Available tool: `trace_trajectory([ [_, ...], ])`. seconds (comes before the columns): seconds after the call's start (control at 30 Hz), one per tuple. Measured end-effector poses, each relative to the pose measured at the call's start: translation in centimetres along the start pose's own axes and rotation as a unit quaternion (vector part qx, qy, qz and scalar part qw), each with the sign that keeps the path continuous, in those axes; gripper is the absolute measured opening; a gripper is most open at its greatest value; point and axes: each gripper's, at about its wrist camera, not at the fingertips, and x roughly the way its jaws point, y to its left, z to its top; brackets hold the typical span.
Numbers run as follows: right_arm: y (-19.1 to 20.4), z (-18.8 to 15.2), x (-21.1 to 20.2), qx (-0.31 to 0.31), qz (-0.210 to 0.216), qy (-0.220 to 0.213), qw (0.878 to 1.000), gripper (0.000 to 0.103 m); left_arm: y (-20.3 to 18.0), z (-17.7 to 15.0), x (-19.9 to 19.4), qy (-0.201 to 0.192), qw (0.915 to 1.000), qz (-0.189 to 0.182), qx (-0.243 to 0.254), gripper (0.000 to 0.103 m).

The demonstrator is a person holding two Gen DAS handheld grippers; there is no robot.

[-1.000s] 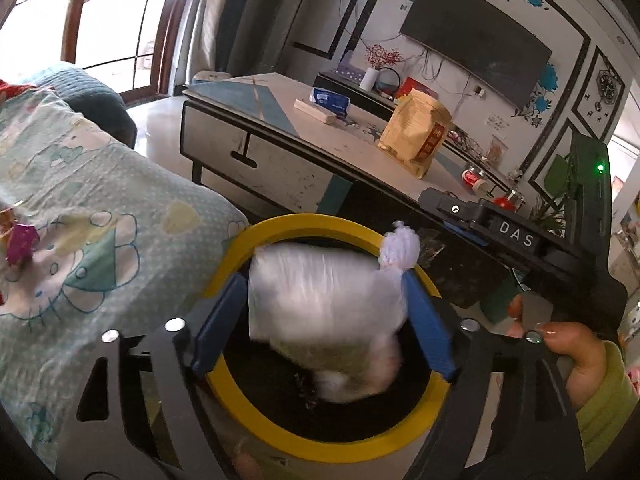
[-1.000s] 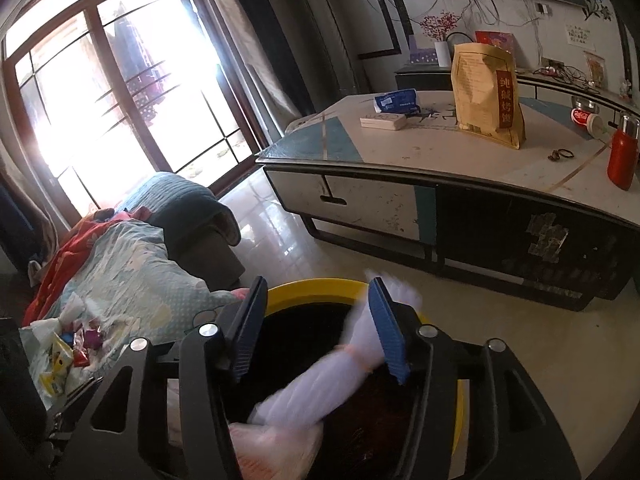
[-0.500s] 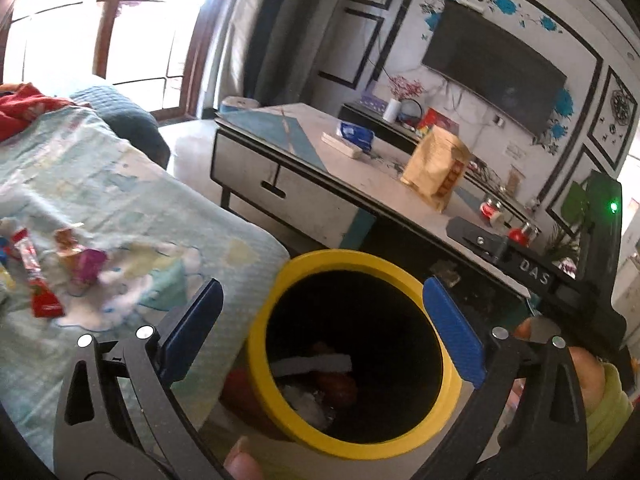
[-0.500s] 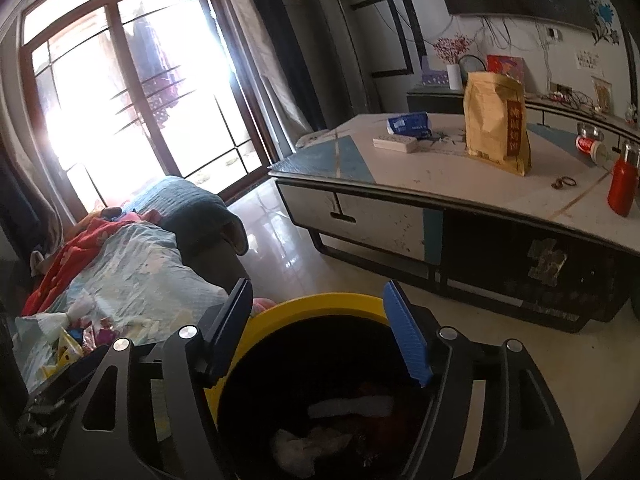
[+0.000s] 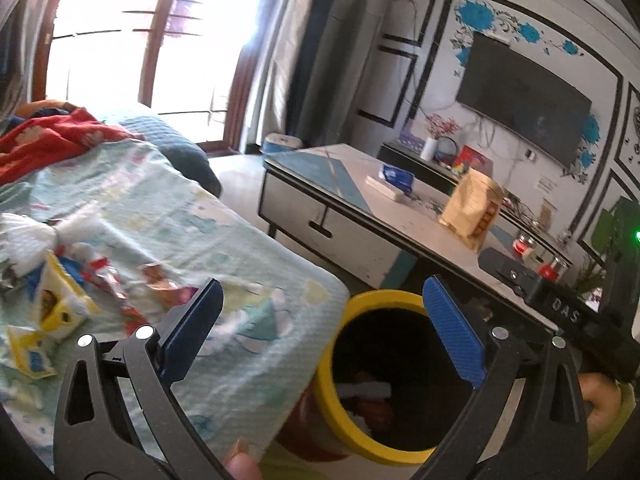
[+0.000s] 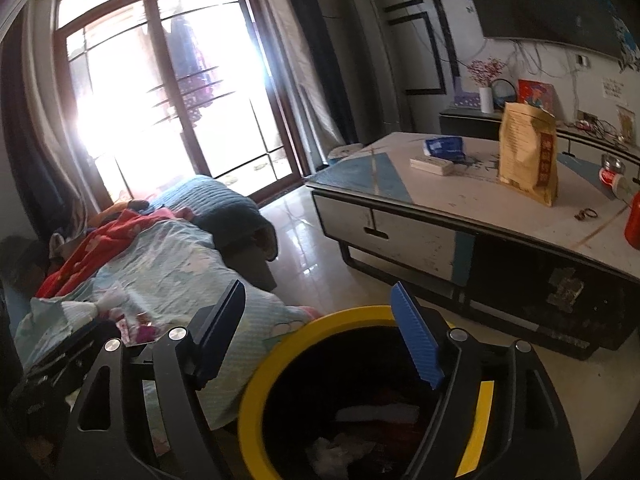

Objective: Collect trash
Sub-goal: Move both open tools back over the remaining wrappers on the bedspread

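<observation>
The left gripper (image 5: 320, 328) hangs with its blue fingers (image 5: 454, 332) wide apart and nothing between them, straddling the edge of the bed and the near rim of the trash bin (image 5: 332, 384). The right gripper (image 6: 320, 332) is likewise spread open and empty, poised just above the bin (image 6: 256, 400), whose yellow rim circles a black interior. Inside the bin lie pieces of trash already dropped: a white strip (image 6: 376, 414) and a crumpled white wad (image 6: 340, 450) among reddish scraps. The bin stands on the tiled floor, touching the side of the bed, between the bed and the low bench (image 6: 500, 208). On the pale green cartoon-print bedsheet (image 5: 240, 256), well to the left of the bin, loose trash is scattered: a yellow-and-white carton (image 5: 56, 300), a second flattened yellow carton (image 5: 30, 354), red foil wrappers (image 5: 108, 276) and a knotted white plastic bag (image 5: 32, 240). A red patterned blanket (image 5: 52, 140) is bunched at the far end of the bed. On the bench, beyond the bin, stand a tan paper bag (image 6: 528, 152), upright, a blue packet (image 6: 444, 148) and a flat white box (image 6: 432, 165) just beside it.
</observation>
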Motion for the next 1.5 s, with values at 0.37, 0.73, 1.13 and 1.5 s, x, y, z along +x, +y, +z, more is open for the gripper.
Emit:
trace_trajectory([
  [0.37, 5.7, -0.1, 0.2, -0.04, 0.048, 0.008, 0.998, 0.076, 4.5, 1.2, -3.1, -0.04, 0.9974, 0.052, -0.03, 0.092],
  [0.73, 11.2, -0.4, 0.7, -0.087, 0.088, 0.02, 0.992, 0.077, 9.2, 1.9, -6.1, -0.074, 0.9909, 0.092, -0.064, 0.092],
  [1.13, 16.8, -1.1, 1.7, -0.133, 0.134, 0.036, 0.981, 0.077, 14.5, 2.7, -8.7, -0.102, 0.9798, 0.132, -0.111, 0.092],
  [1.5, 21.7, -3.1, 3.4, -0.189, 0.166, 0.063, 0.966, 0.077, 19.1, 2.6, -9.8, -0.106, 0.9707, 0.159, -0.146, 0.092],
])
